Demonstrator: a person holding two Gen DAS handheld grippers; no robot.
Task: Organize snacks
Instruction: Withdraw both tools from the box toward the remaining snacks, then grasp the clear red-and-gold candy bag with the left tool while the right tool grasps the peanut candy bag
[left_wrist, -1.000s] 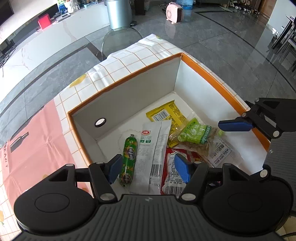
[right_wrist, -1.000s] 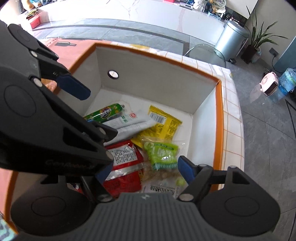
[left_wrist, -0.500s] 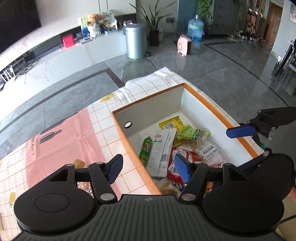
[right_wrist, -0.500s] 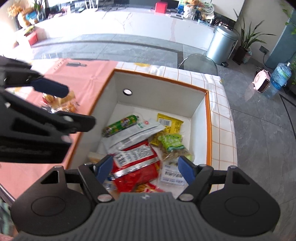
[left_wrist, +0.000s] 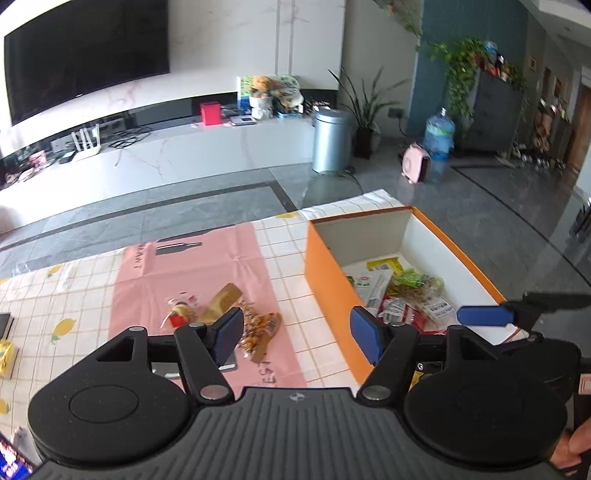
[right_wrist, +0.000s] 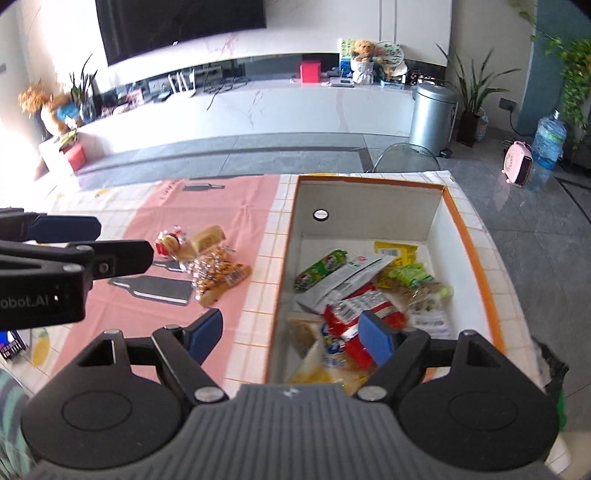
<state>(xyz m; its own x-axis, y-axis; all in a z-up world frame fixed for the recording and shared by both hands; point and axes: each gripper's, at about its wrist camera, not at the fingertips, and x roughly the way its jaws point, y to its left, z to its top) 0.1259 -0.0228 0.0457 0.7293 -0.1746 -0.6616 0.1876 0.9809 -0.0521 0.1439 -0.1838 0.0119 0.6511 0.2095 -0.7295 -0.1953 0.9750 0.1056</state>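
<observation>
An orange box (right_wrist: 476, 251) with white inside walls stands on the table and holds several snack packets, among them a green sausage (right_wrist: 321, 267), a white packet (right_wrist: 343, 282) and a red packet (right_wrist: 358, 310). Left of the box (left_wrist: 325, 266), a few loose snacks lie on the pink mat: a gold packet (left_wrist: 223, 301) and a clear bag of brown pieces (left_wrist: 258, 326). My left gripper (left_wrist: 297, 328) hovers above the table between these and the box, its jaws opening with nothing in them. My right gripper (right_wrist: 291, 330) hangs open and empty over the box's near left wall.
A pink mat (right_wrist: 229, 199) lies on the checked tablecloth (left_wrist: 284, 266). A yellow item (left_wrist: 5, 356) sits at the table's left edge. Beyond the far edge are a clear chair (right_wrist: 406, 157), a metal bin (right_wrist: 432, 112) and grey floor.
Both grippers have drawn back and risen from low over the box. The left one swung left, and the loose snacks on the pink mat have come into view.
</observation>
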